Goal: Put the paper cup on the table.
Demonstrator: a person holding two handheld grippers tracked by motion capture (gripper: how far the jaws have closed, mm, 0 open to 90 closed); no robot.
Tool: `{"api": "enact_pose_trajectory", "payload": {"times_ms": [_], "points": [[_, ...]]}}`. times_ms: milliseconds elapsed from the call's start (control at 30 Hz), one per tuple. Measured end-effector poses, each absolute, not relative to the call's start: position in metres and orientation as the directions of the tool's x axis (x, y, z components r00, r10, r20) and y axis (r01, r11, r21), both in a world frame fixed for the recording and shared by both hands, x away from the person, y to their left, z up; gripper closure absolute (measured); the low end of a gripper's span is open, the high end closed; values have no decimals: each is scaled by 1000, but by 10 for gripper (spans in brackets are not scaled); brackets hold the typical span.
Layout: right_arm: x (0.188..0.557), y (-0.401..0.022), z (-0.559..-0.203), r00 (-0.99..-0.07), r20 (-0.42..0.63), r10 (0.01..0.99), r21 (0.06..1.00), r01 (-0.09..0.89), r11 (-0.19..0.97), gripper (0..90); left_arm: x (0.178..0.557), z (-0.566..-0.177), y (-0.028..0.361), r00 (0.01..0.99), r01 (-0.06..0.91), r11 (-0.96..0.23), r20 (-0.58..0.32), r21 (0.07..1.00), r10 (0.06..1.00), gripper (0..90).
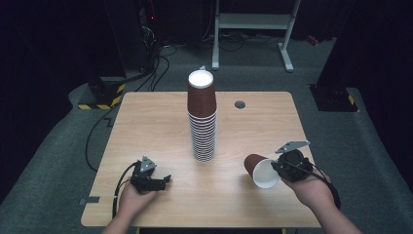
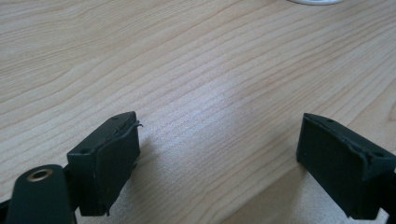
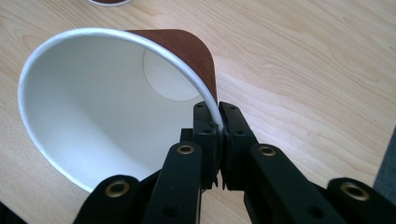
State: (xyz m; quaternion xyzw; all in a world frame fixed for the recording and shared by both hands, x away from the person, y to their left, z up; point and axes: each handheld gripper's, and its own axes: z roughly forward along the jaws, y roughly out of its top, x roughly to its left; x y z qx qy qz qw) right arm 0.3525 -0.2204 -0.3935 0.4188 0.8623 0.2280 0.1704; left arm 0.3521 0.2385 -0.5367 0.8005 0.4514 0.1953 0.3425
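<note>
Wooden desk (image 1: 146, 122): right gripper (image 3: 218, 122) pinches a brown paper cup (image 3: 116, 102) by its rim; left gripper (image 2: 219, 163) gapes empty. Invert it squarely over the central cup stack (image 1: 201, 117).

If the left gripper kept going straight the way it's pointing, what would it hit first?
Probably just bare table. The left gripper has open jaws aimed low across the wood. A white cup rim lies farther off, slightly to one side; depth is unclear.

Brown cup (image 1: 259, 170) — white inside — on pale woodgrain table (image 1: 146, 126).
</note>
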Motion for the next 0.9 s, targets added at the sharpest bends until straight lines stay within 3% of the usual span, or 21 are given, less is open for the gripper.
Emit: {"api": "enact_pose_trajectory", "payload": {"times_ms": [333, 567, 900], "points": [[374, -218, -377, -580, -31, 814, 403, 738, 541, 857, 352, -537, 238, 515, 591, -358, 4, 723, 857, 136], [390, -212, -385, -573, 46, 818, 268, 796, 543, 856, 351, -537, 239, 516, 587, -360, 7, 725, 857, 136], [408, -198, -399, -576, 57, 815, 114, 815, 568, 856, 351, -537, 239, 519, 588, -360, 3, 725, 855, 136]]}}
